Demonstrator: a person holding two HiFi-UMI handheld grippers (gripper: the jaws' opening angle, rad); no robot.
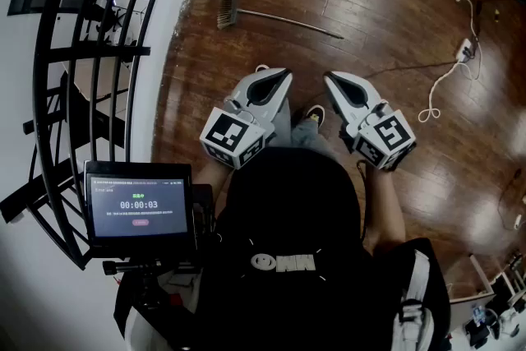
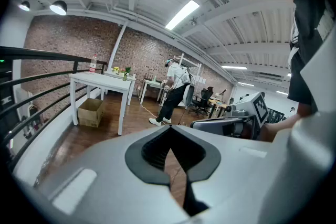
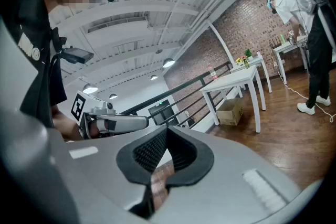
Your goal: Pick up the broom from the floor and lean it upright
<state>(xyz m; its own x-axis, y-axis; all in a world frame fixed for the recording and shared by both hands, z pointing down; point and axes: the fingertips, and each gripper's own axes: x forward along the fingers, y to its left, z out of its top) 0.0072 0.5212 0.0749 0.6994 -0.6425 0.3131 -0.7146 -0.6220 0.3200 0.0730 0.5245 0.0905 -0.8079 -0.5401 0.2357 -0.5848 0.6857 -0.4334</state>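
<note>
The broom (image 1: 271, 16) lies flat on the wooden floor ahead of me, bristle head to the left by the white curb, thin handle running right. Both grippers hang side by side at waist height, well short of it. My left gripper (image 1: 280, 78) is shut with nothing in it, and my right gripper (image 1: 332, 79) is likewise shut and empty. In the left gripper view the jaws (image 2: 169, 134) meet with only floor showing through the slit. The right gripper view shows its dark pads (image 3: 152, 152) closed together too. The broom does not show clearly in either gripper view.
A curved black railing (image 1: 90, 53) and white curb bound the left side. A timer screen (image 1: 138, 208) sits on a stand at my lower left. A white cable and power strip (image 1: 450, 71) lie at right. A standing person (image 2: 173, 93), white table (image 2: 100, 84) and cardboard box (image 2: 90, 112) stand farther off.
</note>
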